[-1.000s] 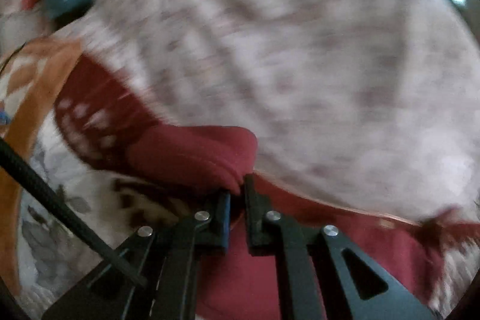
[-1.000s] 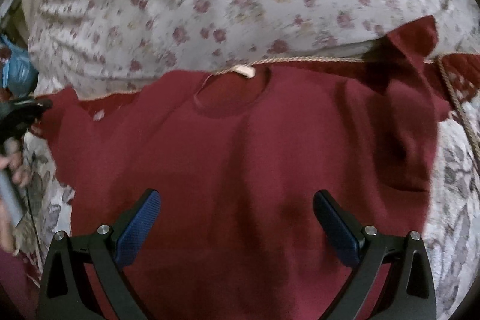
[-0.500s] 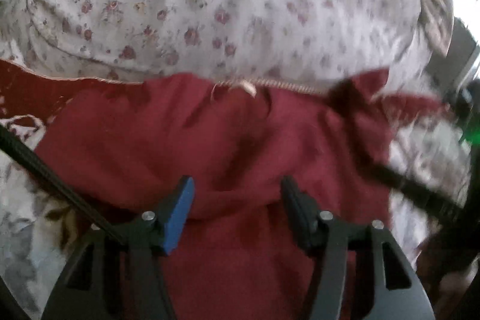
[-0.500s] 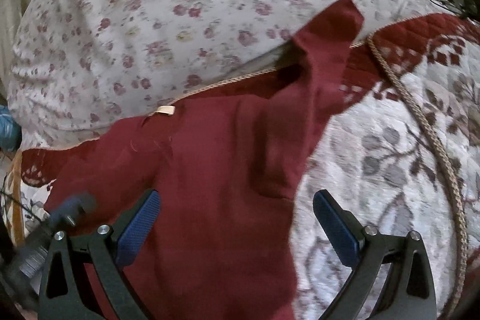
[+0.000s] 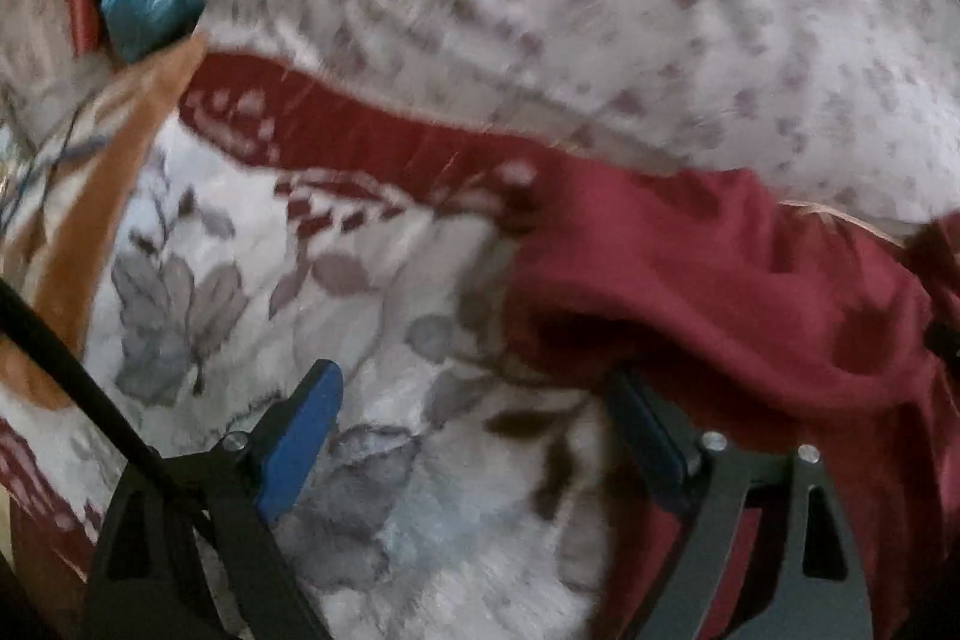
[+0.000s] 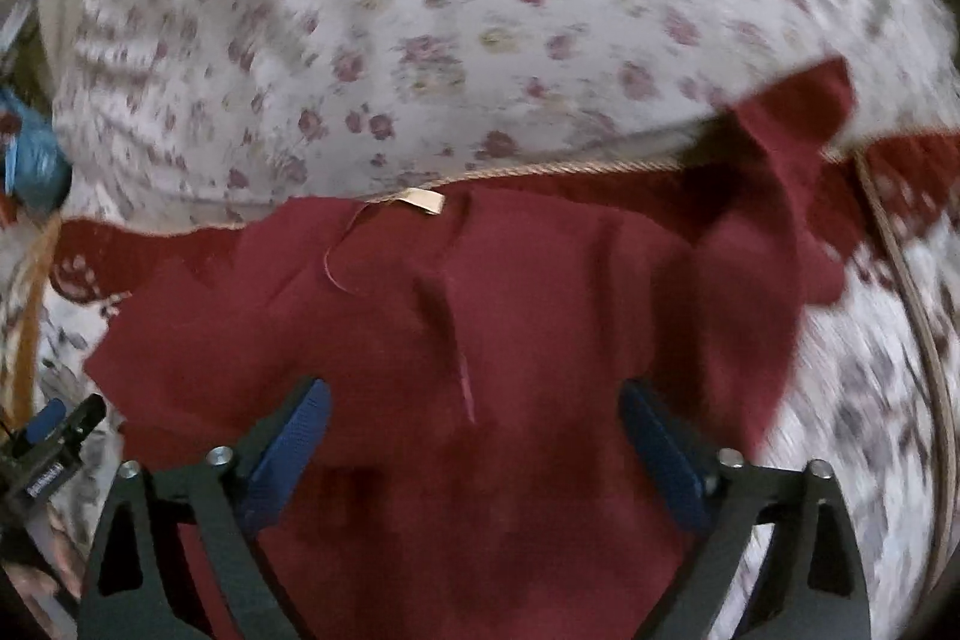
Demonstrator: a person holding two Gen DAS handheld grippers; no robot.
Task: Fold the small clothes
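- At the far left of the left wrist view, a blue packet (image 5: 150, 1) is seen, blurred, beside an orange cloth edge (image 5: 90, 220).
- A white blanket with grey leaves (image 5: 372, 292) is spread over the middle of that view, and a dark red band is seen along its top.
- The left gripper (image 5: 480, 424) is held over the blanket with its jaws wide apart. They have just been opening. Only blanket is seen between the blue pads (image 5: 300, 436).
- The red shirt (image 5: 720, 304) is bunched up at the right of that view. Its rolled edge is seen just above the right finger; whether they touch cannot be told.
- A flowered pillow (image 5: 600, 10) is seen behind the blanket and the shirt.
- In the right wrist view, the tip of the left gripper is seen at the far left edge, near the shirt's left side.
- There the red shirt (image 6: 480, 340) is laid out on the blanket, with its neck and a small pale tag (image 6: 423, 201) at the top by a rope-like trim (image 6: 570, 167).
- The right gripper (image 6: 474, 436) is held wide over the shirt's middle. Its jaws have just been closing a little. The shirt lies under the gap, but it is not pinched.
- At the right, one sleeve (image 6: 798, 118) is stuck up against the pillow.
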